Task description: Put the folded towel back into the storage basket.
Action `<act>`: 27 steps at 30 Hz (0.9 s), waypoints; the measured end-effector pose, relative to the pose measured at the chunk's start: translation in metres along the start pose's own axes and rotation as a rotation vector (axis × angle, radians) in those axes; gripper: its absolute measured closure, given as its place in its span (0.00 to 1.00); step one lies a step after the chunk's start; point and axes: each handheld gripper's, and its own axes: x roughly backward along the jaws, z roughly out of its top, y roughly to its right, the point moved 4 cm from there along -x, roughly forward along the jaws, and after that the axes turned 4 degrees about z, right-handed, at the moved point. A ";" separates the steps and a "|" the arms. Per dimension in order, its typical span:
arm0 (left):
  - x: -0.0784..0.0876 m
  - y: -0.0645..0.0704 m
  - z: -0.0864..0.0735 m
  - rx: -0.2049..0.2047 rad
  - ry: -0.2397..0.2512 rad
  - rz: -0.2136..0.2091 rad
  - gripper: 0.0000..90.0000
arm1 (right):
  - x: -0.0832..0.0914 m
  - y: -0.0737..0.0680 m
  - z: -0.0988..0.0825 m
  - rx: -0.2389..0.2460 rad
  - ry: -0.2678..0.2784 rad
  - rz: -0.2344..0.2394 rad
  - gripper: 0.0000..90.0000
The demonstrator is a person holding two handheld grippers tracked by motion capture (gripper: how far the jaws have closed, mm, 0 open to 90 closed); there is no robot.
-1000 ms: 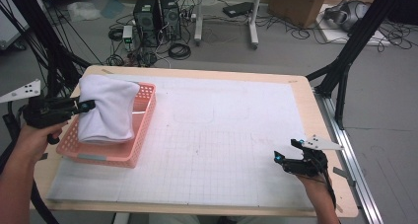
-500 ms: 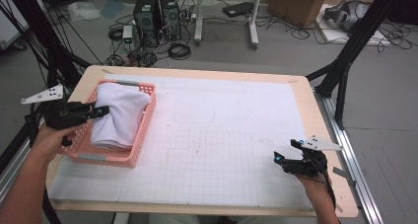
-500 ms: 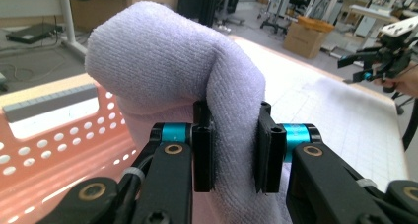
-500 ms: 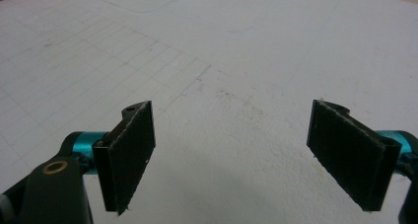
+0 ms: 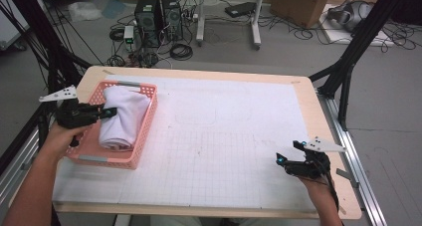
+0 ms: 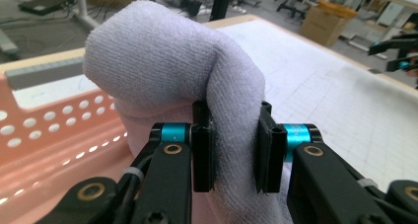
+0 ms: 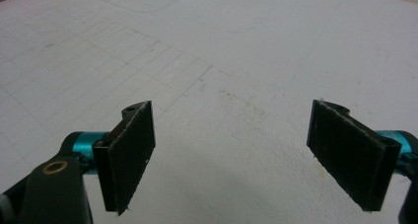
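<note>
Towel (image 5: 122, 115), white and bunched into a thick roll, lies lengthwise in the pink perforated basket (image 5: 144, 131) at the left end of the table (image 5: 308, 94). The left gripper (image 5: 102, 112) reaches in over the basket's near-left wall and has its jaws clenched on a fold of the cloth. Over at the near right corner, well apart from the basket, the right gripper (image 5: 287, 153) sits low over the white gridded mat (image 5: 224, 136) with its jaws spread wide and nothing between them.
</note>
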 end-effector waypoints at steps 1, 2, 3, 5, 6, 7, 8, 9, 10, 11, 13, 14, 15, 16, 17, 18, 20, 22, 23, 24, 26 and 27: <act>-0.001 -0.001 -0.001 0.003 -0.011 0.008 0.81 | 0.000 0.000 0.000 0.006 0.002 -0.002 0.19; -0.003 -0.003 -0.002 0.019 -0.025 0.027 0.79 | 0.000 0.000 0.000 0.006 0.003 -0.004 0.19; -0.003 -0.003 -0.002 0.019 -0.025 0.027 0.77 | 0.001 0.000 0.000 0.002 0.002 -0.004 0.19; -0.001 -0.008 -0.003 0.049 -0.032 0.074 0.68 | 0.001 0.000 0.000 0.001 -0.001 -0.002 0.19; 0.002 -0.012 -0.002 0.075 -0.038 0.122 0.62 | 0.001 0.001 -0.001 -0.001 0.002 -0.003 0.19; 0.002 -0.012 -0.002 0.075 -0.038 0.122 0.56 | 0.001 0.001 -0.001 -0.001 0.002 -0.003 0.19; 0.006 -0.016 -0.002 0.105 -0.035 0.180 0.51 | 0.001 0.001 -0.001 0.001 0.002 -0.004 0.19; 0.009 -0.018 -0.001 0.109 -0.033 0.208 0.47 | 0.001 0.001 -0.001 -0.004 0.002 -0.001 0.19; 0.009 -0.018 -0.001 0.109 -0.033 0.208 0.45 | 0.001 0.001 -0.002 -0.003 0.001 -0.001 0.19; 0.012 -0.019 0.000 0.106 -0.027 0.241 0.41 | 0.001 0.001 -0.002 -0.001 0.004 -0.001 0.19; 0.018 -0.022 0.002 0.103 -0.020 0.309 0.39 | 0.000 0.000 -0.002 -0.004 0.003 0.001 0.19; 0.022 -0.023 0.003 0.100 -0.008 0.340 0.38 | 0.000 0.000 -0.002 -0.004 0.003 0.002 0.19; 0.025 -0.023 0.005 0.095 -0.001 0.365 0.39 | 0.000 0.000 -0.002 -0.004 0.003 0.001 0.19; 0.029 -0.023 0.006 0.090 0.006 0.386 0.39 | 0.000 0.000 -0.002 -0.004 0.003 0.001 0.19; 0.031 -0.022 0.008 0.081 0.007 0.402 0.38 | 0.001 0.001 -0.002 0.000 0.006 0.000 0.19; 0.031 -0.020 0.009 0.075 0.001 0.406 0.38 | 0.001 0.001 -0.002 -0.002 0.006 0.000 0.19; 0.027 -0.017 0.009 0.066 -0.036 0.398 0.38 | 0.001 0.001 -0.001 -0.003 0.007 0.000 0.19; 0.017 -0.014 0.005 0.051 -0.100 0.415 0.39 | 0.001 0.000 -0.001 -0.003 0.010 0.001 0.19; 0.011 -0.013 0.002 0.043 -0.139 0.424 0.39 | 0.001 -0.001 0.000 0.000 0.011 0.001 0.19; 0.005 -0.012 -0.001 0.043 -0.176 0.435 0.39 | 0.000 -0.001 0.000 0.002 0.010 0.003 0.19; -0.014 -0.012 -0.011 0.053 -0.299 0.438 0.38 | 0.000 -0.001 0.000 0.004 0.011 0.005 0.19; -0.014 -0.012 -0.011 0.053 -0.299 0.438 0.38 | 0.001 -0.001 -0.001 0.004 0.009 0.003 0.19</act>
